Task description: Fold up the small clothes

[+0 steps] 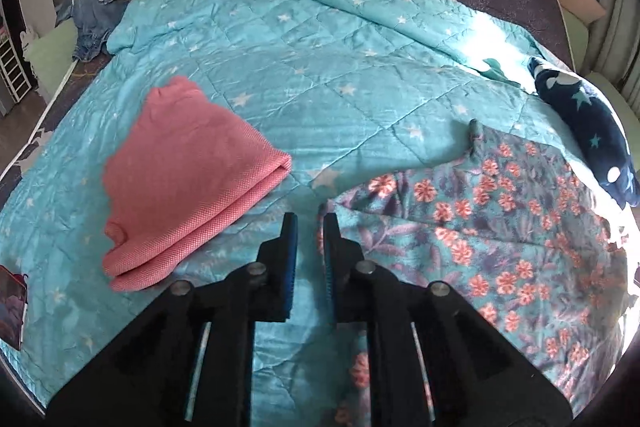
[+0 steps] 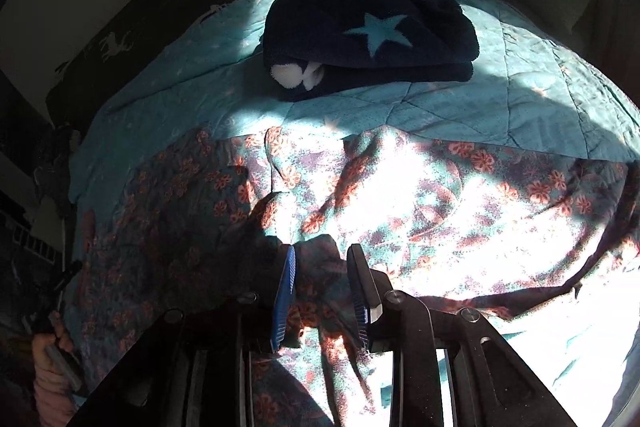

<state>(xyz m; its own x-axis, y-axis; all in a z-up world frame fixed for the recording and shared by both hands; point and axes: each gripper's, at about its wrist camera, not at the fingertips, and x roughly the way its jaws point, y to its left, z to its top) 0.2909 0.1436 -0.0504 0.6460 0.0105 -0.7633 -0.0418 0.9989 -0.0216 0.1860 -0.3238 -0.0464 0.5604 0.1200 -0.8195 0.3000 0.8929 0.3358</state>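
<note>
left gripper: jaws slightly apart, empty, over quilt | right gripper: jaws parted, floral garment loose between | pink garment folded

Open quilt between pink fold and floral garment

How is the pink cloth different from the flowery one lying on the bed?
The pink cloth is plain; the flowery cloth has orange blossoms on teal. The pink cloth is folded into a neat thick stack, while the flowery cloth lies spread out and rumpled. The pink cloth covers far less of the quilt than the flowery cloth. Both rest on the quilt.
</note>
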